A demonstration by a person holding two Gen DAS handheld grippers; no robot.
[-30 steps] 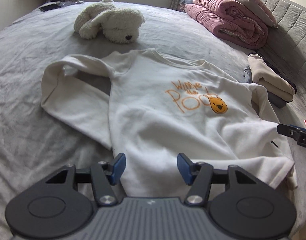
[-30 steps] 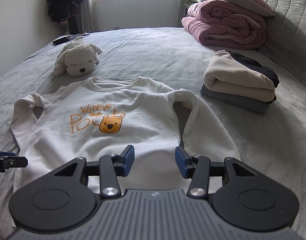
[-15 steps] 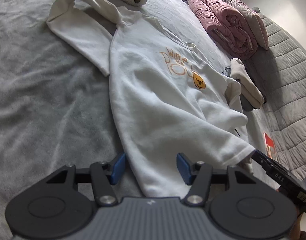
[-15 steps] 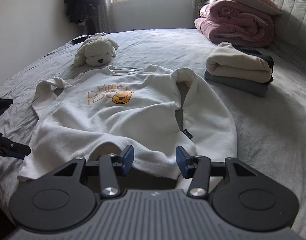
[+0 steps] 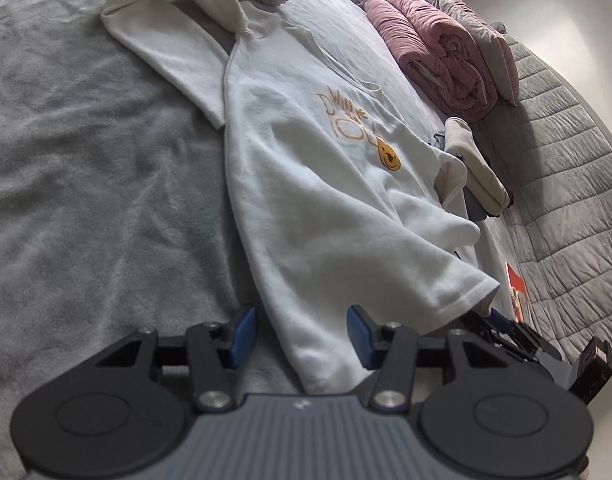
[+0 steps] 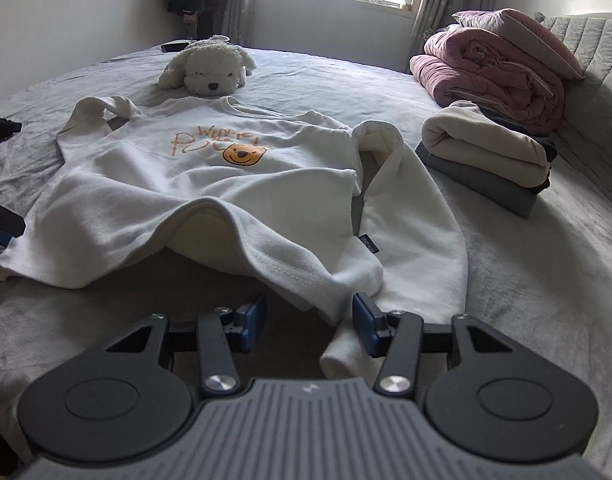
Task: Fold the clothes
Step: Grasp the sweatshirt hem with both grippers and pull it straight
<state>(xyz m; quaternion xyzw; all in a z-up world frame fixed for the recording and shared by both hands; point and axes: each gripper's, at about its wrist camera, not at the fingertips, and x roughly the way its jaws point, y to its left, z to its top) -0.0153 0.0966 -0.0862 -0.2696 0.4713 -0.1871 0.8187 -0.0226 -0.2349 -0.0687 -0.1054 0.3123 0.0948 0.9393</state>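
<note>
1. We see a white sweatshirt [image 6: 210, 200] lying front-up on a grey bed [image 6: 526, 280], its collar toward 12 o'clock.
2. Our left tool [image 5: 300, 334] is closing, pads apart, the hem corner between them.
3. Our right tool [image 6: 308, 320] stands apart around the other hem corner.
4. Folded clothes [image 6: 486, 156] sit at 2 o'clock.

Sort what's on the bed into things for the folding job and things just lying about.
For the job:
white sweatshirt
left tool, closing at its hem
right tool, at its hem

Lying about:
plush dog
pink quilt
folded stack
</note>
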